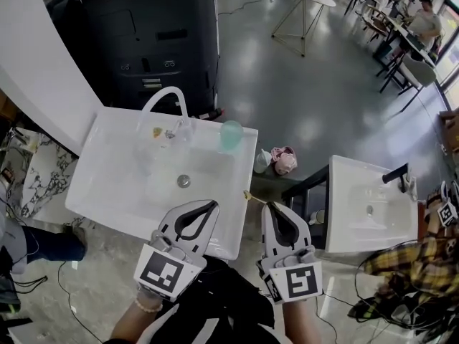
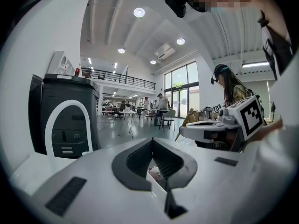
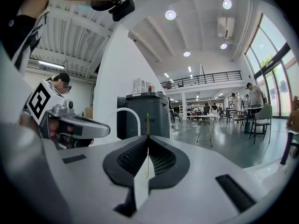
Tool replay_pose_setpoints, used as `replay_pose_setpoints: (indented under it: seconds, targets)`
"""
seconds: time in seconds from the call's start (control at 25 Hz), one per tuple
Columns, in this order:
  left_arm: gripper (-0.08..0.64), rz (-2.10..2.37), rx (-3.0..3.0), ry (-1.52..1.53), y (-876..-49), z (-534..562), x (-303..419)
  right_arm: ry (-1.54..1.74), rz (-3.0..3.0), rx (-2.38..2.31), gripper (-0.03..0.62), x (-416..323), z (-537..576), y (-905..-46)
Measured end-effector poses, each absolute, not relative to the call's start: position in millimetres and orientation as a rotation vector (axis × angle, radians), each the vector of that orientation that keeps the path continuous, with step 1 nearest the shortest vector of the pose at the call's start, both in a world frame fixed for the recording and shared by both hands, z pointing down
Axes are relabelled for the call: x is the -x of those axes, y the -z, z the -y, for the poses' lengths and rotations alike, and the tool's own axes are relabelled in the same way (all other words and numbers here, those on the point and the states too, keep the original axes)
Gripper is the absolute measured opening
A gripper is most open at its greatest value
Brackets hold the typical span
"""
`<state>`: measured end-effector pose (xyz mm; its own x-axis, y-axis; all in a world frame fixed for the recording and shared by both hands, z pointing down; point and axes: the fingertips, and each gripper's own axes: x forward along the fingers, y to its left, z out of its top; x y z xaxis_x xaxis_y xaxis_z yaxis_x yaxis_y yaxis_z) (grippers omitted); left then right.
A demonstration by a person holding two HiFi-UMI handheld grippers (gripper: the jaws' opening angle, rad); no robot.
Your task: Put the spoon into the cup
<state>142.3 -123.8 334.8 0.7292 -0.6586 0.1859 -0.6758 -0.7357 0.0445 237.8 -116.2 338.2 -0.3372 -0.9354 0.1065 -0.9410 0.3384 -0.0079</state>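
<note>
White sink (image 1: 107, 156) stands on the grey floor of a big hall. Over its front edge hovers the left gripper (image 1: 213, 205), jaws clenched on nothing. A teal cup (image 1: 231, 133) sits at the sink's back right edge. Off the front right corner, the right gripper (image 1: 267, 206) pinches the spoon (image 3: 147, 122), a thin yellow stem. It looks light, stiff and probably slippery, so a firm pinch on the handle seems best.

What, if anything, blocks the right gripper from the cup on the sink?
Probably nothing. The right gripper, jaws shut on the spoon, sits off the near right corner of the sink. The cup stands on the far right rim, with only bare sink edge between.
</note>
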Motion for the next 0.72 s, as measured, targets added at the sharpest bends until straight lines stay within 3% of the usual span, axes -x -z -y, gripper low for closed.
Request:
replay_pose_setpoints:
  seconds: [0.72]
  targets:
    - [-0.002,1.036,-2.849,-0.236,-333,149,-126,-0.107,2.448,-1.794,0.008,-222,138,-337]
